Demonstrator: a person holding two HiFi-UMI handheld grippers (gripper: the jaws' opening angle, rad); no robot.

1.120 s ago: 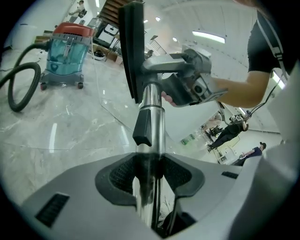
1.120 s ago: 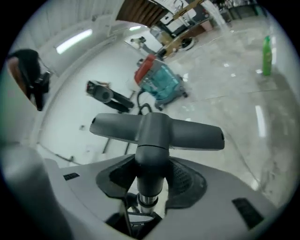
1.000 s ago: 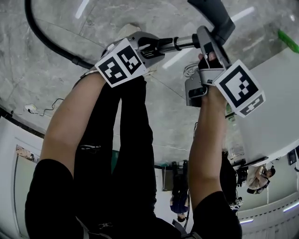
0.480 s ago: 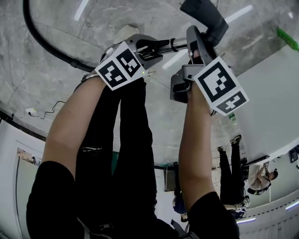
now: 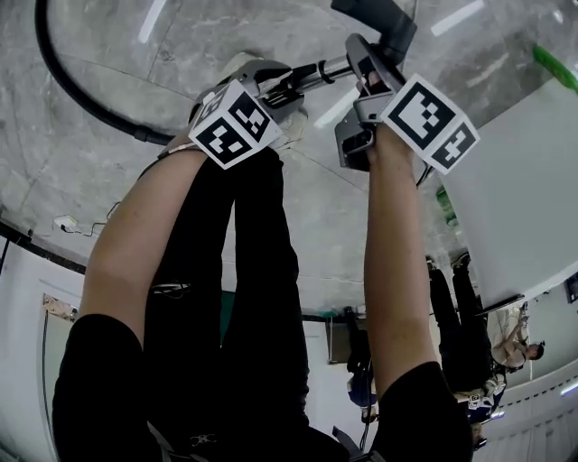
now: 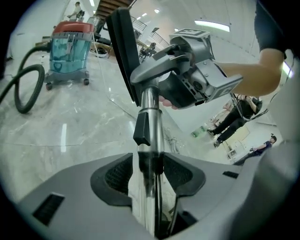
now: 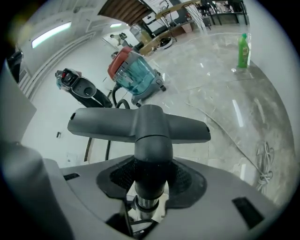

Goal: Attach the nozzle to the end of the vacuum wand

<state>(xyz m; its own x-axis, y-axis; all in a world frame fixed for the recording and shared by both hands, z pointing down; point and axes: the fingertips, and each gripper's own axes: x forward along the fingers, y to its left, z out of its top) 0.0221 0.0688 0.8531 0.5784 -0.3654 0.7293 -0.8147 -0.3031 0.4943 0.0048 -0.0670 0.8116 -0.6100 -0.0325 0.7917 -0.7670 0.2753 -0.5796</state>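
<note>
In the head view my left gripper [image 5: 287, 86] holds the chrome vacuum wand [image 5: 327, 69], which runs right toward the dark nozzle [image 5: 375, 20]. The left gripper view shows the wand [image 6: 151, 122] lying between the pads of my left gripper [image 6: 150, 174]; the jaws are opening, and the pads still touch the tube. My right gripper [image 5: 366, 65] is shut on the nozzle's neck. In the right gripper view the T-shaped nozzle [image 7: 140, 124] stands between the pads of my right gripper [image 7: 150, 180], with the chrome wand end [image 7: 147, 204] under its neck.
A black hose [image 5: 68, 90] curves over the marble floor to a teal vacuum canister [image 6: 70, 49]. A green bottle [image 7: 242, 49] and a loose cable [image 7: 265, 159] lie on the floor at right. A white surface [image 5: 515, 180] stands to the right.
Both grippers have sunk toward the floor with wand and nozzle, shifting toward the top of the head view. The right gripper has drawn closer to the left.
</note>
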